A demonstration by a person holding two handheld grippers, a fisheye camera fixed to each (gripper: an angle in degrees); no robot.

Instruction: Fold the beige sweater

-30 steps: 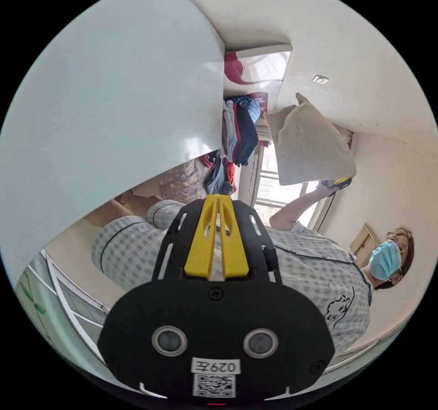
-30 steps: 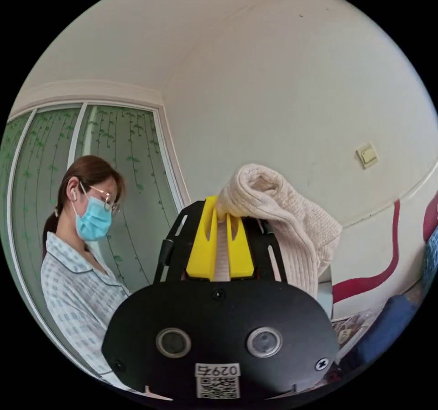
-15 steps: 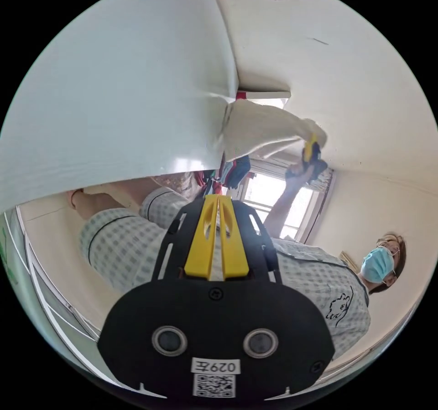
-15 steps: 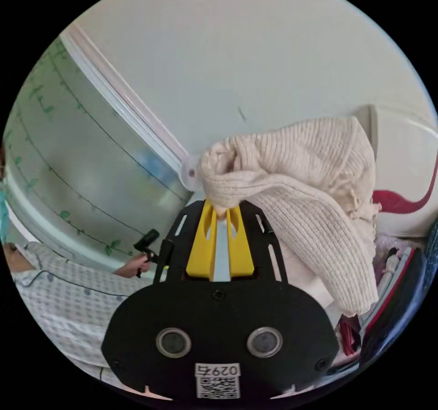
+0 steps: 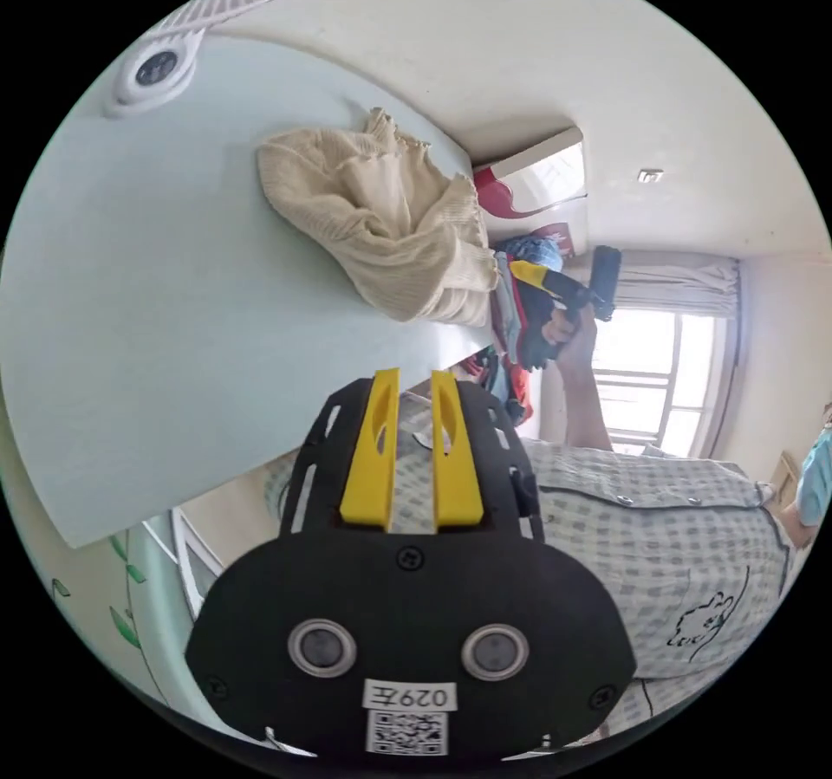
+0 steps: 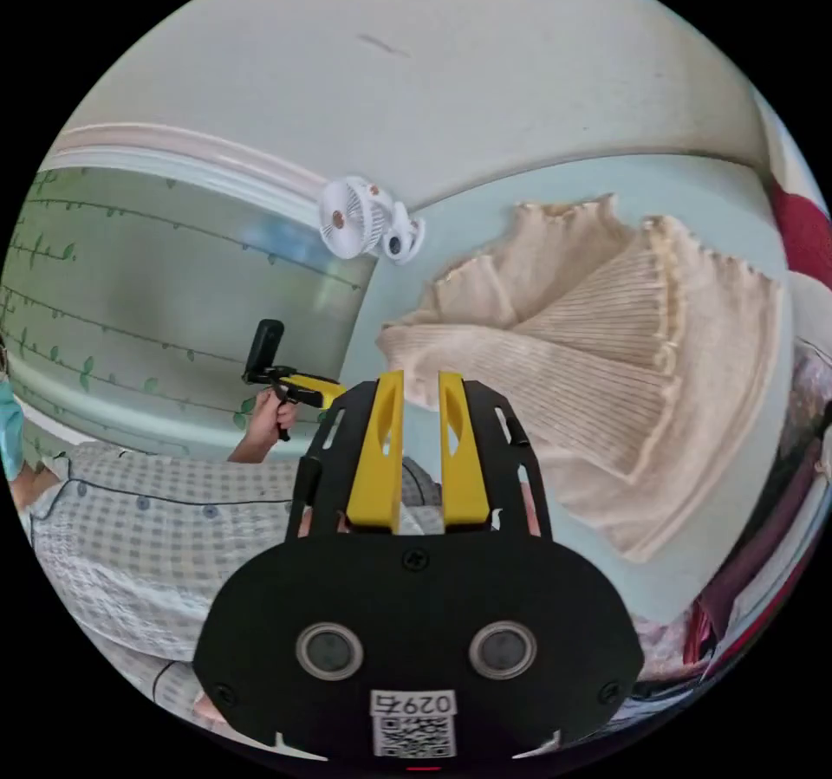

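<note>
The beige ribbed sweater (image 5: 381, 224) lies in a crumpled heap on a pale blue table (image 5: 173, 294), near its far edge. My left gripper (image 5: 407, 376) hovers over the table's near edge, short of the sweater, its yellow jaws a little apart with nothing between them. Beyond the sweater a hand holds my right gripper (image 5: 517, 269). In the right gripper view the sweater (image 6: 607, 354) spreads over the table (image 6: 468, 229) just past my right gripper (image 6: 416, 378), which stands open and empty. The left gripper (image 6: 334, 392) shows at the left, held in a hand.
A small white fan (image 6: 364, 220) is clipped at the table's corner, also visible as the fan (image 5: 165, 68). A pile of folded clothes (image 5: 520, 311) sits past the table's edge. A person in a checked shirt (image 5: 641, 536) stands close. A bright window (image 5: 659, 363) lies behind.
The right gripper held the sweater up in the air and has let it go; it now lies heaped on the table. Both grippers' jaws have opened. Both cameras swung down toward the table.
</note>
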